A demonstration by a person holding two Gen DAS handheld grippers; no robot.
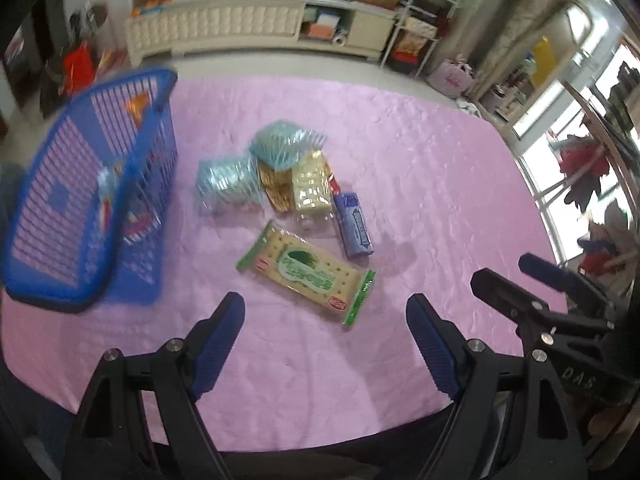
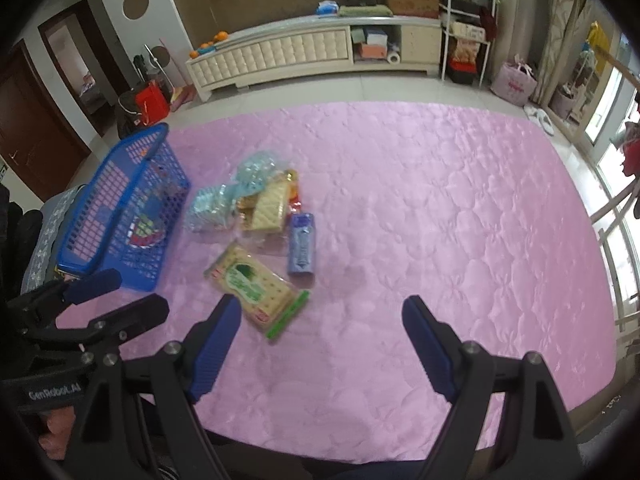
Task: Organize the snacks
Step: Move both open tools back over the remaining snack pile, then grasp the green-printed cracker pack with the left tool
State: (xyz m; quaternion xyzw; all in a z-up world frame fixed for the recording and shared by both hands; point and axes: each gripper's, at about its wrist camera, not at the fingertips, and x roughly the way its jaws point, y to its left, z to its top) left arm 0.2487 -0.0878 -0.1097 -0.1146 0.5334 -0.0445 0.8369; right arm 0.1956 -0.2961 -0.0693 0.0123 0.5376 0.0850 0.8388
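We hold the left gripper [image 1: 325, 314] and right gripper [image 2: 321, 318] wide, gripping nothing, above the pink cloth [image 1: 420, 184]. The green cracker pack [image 1: 306, 272] lies flat beside the blue basket [image 1: 76, 200], its long axis diagonal, far-left to near-right.

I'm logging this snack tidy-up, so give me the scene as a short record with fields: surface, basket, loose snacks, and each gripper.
surface: pink cloth
basket: blue, at the cloth's left edge, a few packets inside
loose snacks: green cracker pack nearest the grippers; blue pack beside it; pile of light blue and cracker packs behind
left gripper: open, empty, above the cloth just short of the green cracker pack
right gripper: open, empty, above bare cloth
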